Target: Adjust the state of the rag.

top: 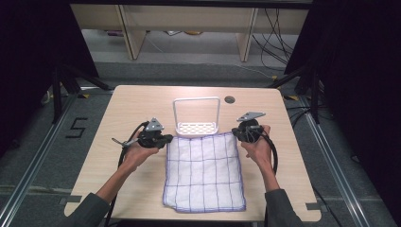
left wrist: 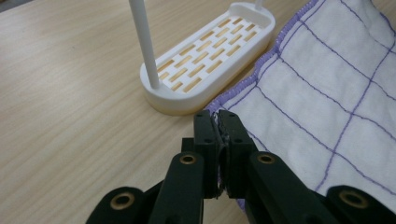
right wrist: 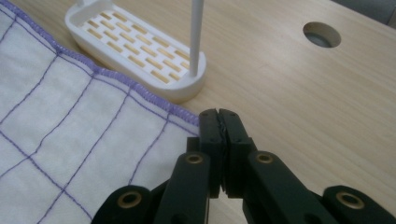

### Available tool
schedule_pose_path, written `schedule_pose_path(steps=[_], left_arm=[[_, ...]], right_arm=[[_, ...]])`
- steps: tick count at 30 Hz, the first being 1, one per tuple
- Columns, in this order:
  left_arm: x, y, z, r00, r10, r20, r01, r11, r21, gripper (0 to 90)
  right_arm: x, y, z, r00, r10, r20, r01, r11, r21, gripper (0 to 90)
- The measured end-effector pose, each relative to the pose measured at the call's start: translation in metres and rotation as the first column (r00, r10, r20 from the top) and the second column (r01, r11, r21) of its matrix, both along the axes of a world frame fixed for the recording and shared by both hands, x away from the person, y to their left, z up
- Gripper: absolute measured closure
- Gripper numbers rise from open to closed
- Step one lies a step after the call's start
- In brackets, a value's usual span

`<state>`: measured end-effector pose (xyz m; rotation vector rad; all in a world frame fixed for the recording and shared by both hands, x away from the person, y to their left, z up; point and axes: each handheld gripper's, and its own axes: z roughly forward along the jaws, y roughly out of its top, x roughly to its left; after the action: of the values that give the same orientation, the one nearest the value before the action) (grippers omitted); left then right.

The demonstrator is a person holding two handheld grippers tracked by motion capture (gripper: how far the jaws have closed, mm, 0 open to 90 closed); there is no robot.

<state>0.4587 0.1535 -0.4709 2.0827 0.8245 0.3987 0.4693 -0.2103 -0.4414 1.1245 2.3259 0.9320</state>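
A white cloth with a purple grid (top: 203, 172) lies flat on the wooden table, its far edge against a white slotted rack with a tall wire hoop (top: 196, 126). My left gripper (top: 168, 140) is at the cloth's far left corner. In the left gripper view the gripper (left wrist: 217, 119) is shut, pinching the hemmed corner of the cloth (left wrist: 327, 93) beside the rack (left wrist: 210, 56). My right gripper (top: 236, 134) is at the far right corner. The right gripper view has that gripper (right wrist: 218, 116) shut on the corner of the cloth (right wrist: 70, 130), just short of the rack (right wrist: 135, 51).
The table (top: 142, 104) has a round cable hole (top: 230, 100) behind the rack, near my right gripper (right wrist: 321, 34). Bare wood lies to both sides of the cloth. Beyond the table are a grey floor, cables and wooden furniture legs.
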Motion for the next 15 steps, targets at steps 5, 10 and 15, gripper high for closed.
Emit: schedule_pose_path(steps=[5,10,15], left_arm=[[0.000,0.003,0.013,0.9996,0.010,0.025,-0.009,0.9991,-0.042,86.4],[0.000,0.002,0.020,0.9993,0.011,0.036,-0.010,0.9991,-0.042,86.3],[0.001,0.004,0.028,0.9987,0.006,0.051,-0.003,0.9986,-0.053,86.3]], right_arm=[[-0.005,0.000,0.015,0.9993,-0.004,0.038,0.003,0.9996,0.028,89.5],[-0.007,0.001,0.021,0.9982,0.004,0.061,-0.006,0.9996,0.028,89.5],[-0.010,-0.001,0.025,0.9965,0.016,0.081,-0.018,0.9996,0.020,89.5]])
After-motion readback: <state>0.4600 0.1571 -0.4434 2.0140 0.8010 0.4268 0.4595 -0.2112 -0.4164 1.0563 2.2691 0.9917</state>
